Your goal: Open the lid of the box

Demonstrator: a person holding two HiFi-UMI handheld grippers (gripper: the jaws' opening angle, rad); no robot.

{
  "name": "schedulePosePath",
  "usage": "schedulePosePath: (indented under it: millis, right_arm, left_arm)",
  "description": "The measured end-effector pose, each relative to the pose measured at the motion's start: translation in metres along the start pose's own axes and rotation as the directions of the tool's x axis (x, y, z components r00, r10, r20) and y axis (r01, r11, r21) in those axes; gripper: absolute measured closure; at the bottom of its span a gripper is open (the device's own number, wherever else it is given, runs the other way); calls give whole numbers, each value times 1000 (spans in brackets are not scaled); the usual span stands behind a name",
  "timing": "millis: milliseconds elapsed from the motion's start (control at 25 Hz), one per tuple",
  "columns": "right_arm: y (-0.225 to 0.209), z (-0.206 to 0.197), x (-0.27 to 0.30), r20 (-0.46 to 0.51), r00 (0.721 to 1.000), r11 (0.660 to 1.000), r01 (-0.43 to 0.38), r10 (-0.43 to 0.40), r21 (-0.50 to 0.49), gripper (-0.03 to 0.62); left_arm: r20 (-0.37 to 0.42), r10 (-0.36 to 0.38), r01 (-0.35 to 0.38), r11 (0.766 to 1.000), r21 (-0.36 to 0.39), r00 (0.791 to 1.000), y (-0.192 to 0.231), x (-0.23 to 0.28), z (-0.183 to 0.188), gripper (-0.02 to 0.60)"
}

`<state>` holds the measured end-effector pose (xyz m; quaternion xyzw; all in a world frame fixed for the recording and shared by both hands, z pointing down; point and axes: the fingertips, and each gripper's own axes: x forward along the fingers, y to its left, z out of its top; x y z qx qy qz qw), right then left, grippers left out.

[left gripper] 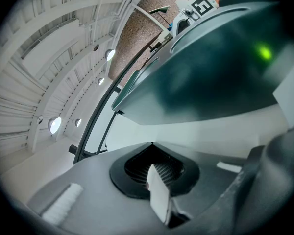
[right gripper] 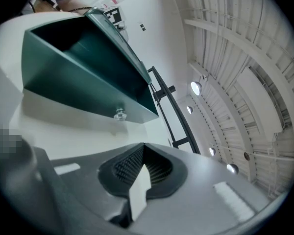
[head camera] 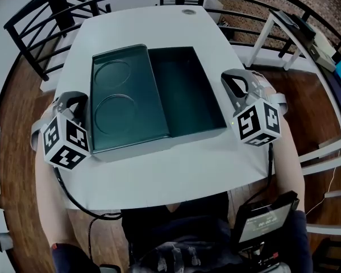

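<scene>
A dark green box (head camera: pixel 190 90) stands open on the white table (head camera: pixel 159 172). Its lid (head camera: pixel 122 101) is swung over to the left, inner face up, showing two round impressions. My left gripper (head camera: pixel 74 102) sits at the lid's left edge, jaws shut and empty. In the left gripper view the lid's outer face (left gripper: pixel 210 72) slants over the table just ahead of the left gripper (left gripper: pixel 154 173). My right gripper (head camera: pixel 237 85) is beside the box's right wall, shut on nothing. The right gripper view shows the right gripper (right gripper: pixel 142 170) facing that wall (right gripper: pixel 83 72), apart from it.
A small clear knob (right gripper: pixel 119 114) sticks out low on the box wall. Black railings (head camera: pixel 45 16) curve round the table's far side. A white rack (head camera: pixel 307 33) stands at the right. A screen device (head camera: pixel 267 220) hangs at the person's waist.
</scene>
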<state>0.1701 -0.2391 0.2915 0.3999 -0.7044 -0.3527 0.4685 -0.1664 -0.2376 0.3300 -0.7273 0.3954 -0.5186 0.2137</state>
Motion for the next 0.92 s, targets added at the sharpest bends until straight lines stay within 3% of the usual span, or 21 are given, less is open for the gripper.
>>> schedulePosePath:
  millis: [920]
  right_arm:
    - [1,0,2,-10,1000,1000,-10,10,-8,590]
  left_arm:
    - [1,1,-1,1000,-1,1000,1,1,-1,565]
